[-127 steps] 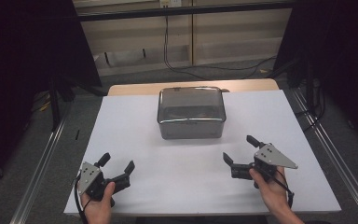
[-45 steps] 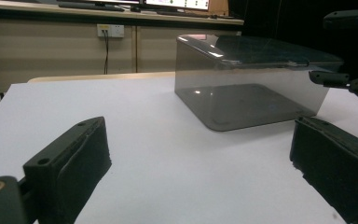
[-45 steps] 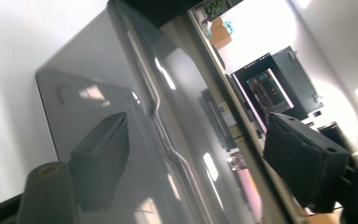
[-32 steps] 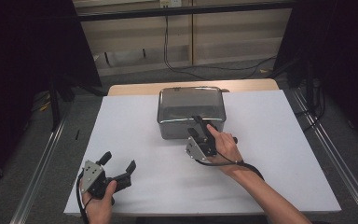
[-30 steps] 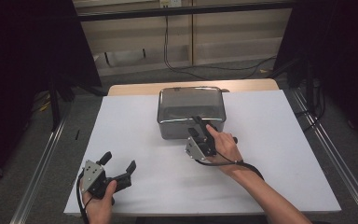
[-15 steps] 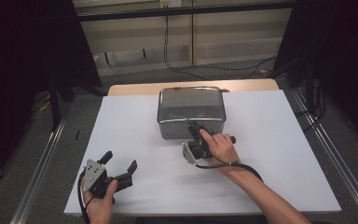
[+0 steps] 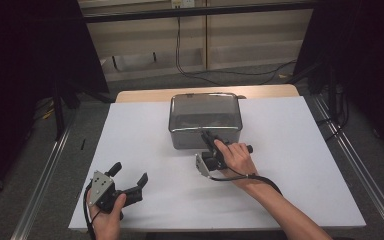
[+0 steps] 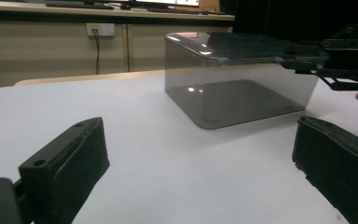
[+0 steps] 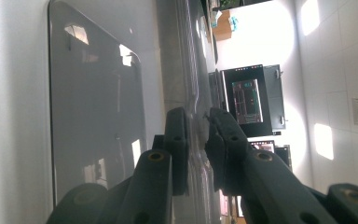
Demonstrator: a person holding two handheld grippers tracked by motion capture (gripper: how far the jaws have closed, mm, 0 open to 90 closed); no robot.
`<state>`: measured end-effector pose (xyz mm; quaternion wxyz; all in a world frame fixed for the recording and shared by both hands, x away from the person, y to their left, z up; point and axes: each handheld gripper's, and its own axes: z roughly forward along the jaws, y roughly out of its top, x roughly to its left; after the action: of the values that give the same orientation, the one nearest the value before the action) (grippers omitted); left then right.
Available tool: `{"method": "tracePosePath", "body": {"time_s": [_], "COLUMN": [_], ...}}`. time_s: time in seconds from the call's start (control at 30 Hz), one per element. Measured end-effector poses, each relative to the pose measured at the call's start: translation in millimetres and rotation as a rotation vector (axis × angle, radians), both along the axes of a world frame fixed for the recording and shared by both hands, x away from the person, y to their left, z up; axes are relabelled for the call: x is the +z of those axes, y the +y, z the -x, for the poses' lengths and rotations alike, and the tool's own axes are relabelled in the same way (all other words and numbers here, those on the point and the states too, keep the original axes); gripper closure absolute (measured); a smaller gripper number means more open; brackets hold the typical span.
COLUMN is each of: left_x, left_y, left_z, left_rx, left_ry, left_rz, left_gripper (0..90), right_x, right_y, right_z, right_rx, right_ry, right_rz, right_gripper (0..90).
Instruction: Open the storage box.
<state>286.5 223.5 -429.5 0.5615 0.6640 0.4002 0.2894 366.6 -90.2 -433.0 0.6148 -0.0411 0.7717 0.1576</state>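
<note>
A smooth, smoke-grey translucent box (image 7: pixel 205 119) with rounded corners stands mid-table on the matte white table (image 7: pixel 300 165). My right gripper (image 7: pixel 208 141), jaws just closed, pinches its glossy lid rim. My left gripper (image 7: pixel 128 174) rests spread near the front edge. Beige wall behind.

A white desk (image 7: pixel 130 150) is seen on a grey floor (image 7: pixel 40 165); beige wall panels (image 7: pixel 245 30) stand behind.
</note>
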Motion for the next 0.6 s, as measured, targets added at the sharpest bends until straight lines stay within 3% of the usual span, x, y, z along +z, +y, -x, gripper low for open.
{"method": "tracePosePath", "body": {"time_s": [0.13, 0.37, 0.43, 0.6], "left_x": [0.6, 0.3, 1.0, 3.6], "left_y": [-2.4, -3.1, -5.6, -9.3], "left_z": [-1.5, -7.5, -9.3, -13.3], "left_rx": [-0.016, -0.024, -0.063, -0.085], "left_ry": [-0.015, 0.013, 0.025, 0.018], "left_rz": [-0.02, -0.025, -0.033, -0.039], "left_gripper": [3.1, 4.6, 6.3, 6.8], "right_x": [0.7, 2.2, 3.9, 5.4], "right_y": [-0.1, -0.7, -1.0, -1.4], "right_z": [0.1, 0.6, 0.8, 1.3], "right_rx": [0.003, 0.004, 0.012, 0.012], "right_ry": [0.0, 0.002, -0.001, -0.002], "right_rz": [-0.002, -0.009, -0.01, -0.024], "right_gripper": [79.0, 79.5, 80.1, 80.5]}}
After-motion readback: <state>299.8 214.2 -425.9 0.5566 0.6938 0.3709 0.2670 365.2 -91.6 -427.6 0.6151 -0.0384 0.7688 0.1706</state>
